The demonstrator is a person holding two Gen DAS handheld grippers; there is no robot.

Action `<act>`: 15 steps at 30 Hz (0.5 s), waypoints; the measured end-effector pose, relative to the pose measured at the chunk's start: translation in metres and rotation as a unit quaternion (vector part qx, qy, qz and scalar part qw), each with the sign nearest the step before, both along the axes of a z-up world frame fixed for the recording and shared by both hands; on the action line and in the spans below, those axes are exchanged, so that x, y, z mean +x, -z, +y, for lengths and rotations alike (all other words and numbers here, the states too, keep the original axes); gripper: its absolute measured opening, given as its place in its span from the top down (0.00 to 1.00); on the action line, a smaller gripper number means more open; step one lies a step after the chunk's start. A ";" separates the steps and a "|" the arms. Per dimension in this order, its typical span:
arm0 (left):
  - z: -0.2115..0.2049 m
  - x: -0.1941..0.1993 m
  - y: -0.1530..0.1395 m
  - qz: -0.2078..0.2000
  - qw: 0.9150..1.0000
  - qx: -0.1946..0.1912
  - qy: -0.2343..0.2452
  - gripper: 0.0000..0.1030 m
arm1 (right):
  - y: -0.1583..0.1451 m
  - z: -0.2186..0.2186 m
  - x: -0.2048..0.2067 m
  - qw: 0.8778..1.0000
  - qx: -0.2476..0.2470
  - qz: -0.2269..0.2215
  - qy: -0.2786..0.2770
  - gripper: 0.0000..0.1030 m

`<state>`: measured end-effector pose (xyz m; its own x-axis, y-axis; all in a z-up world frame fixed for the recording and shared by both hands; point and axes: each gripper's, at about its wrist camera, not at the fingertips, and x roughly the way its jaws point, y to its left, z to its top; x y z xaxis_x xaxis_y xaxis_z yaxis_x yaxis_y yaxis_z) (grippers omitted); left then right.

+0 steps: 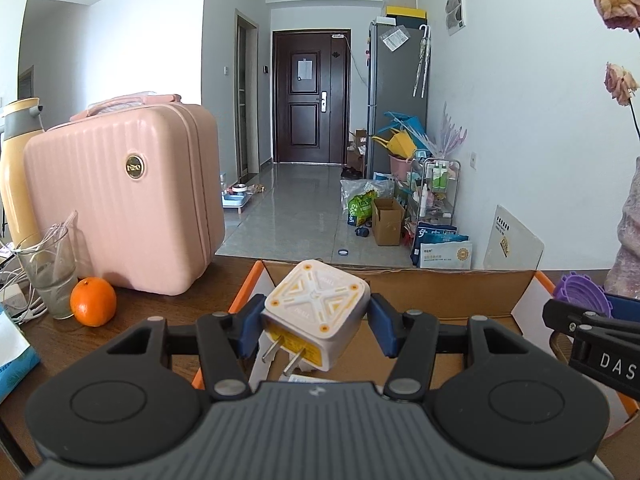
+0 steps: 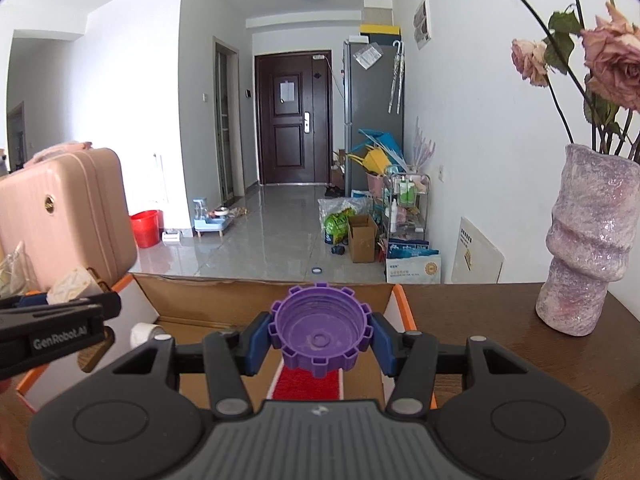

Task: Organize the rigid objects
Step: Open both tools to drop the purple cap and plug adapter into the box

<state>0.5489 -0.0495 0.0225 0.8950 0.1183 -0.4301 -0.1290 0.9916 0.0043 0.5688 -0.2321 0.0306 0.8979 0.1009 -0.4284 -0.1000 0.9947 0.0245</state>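
Charger cube [image 1: 316,312] clamped in left gripper [image 1: 314,328], purple cap [image 2: 320,332] clamped in right gripper [image 2: 320,340], both above cardboard box [image 1: 440,292].
Jaws abt half apart, pads pressing each item's sides. Box rim orange, open top; pink case [image 1: 124,196] left of box, vase [image 2: 588,240] right. Arms read "GenRobot.AI", "DAS".

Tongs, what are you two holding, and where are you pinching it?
Left tongs pinch the white plug adapter by its two opposite sides. Right tongs pinch the purple cap by its toothed rim.
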 end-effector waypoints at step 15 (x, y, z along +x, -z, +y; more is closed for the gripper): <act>0.008 0.015 0.010 0.018 1.000 0.023 -0.002 0.00 | 0.013 -0.002 0.011 0.999 0.001 0.034 -0.003 0.05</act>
<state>0.5643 -0.0416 0.0129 0.8780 0.1432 -0.4567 -0.1328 0.9896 0.0548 0.5802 -0.2337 0.0172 0.8664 0.1067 -0.4877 -0.1038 0.9940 0.0329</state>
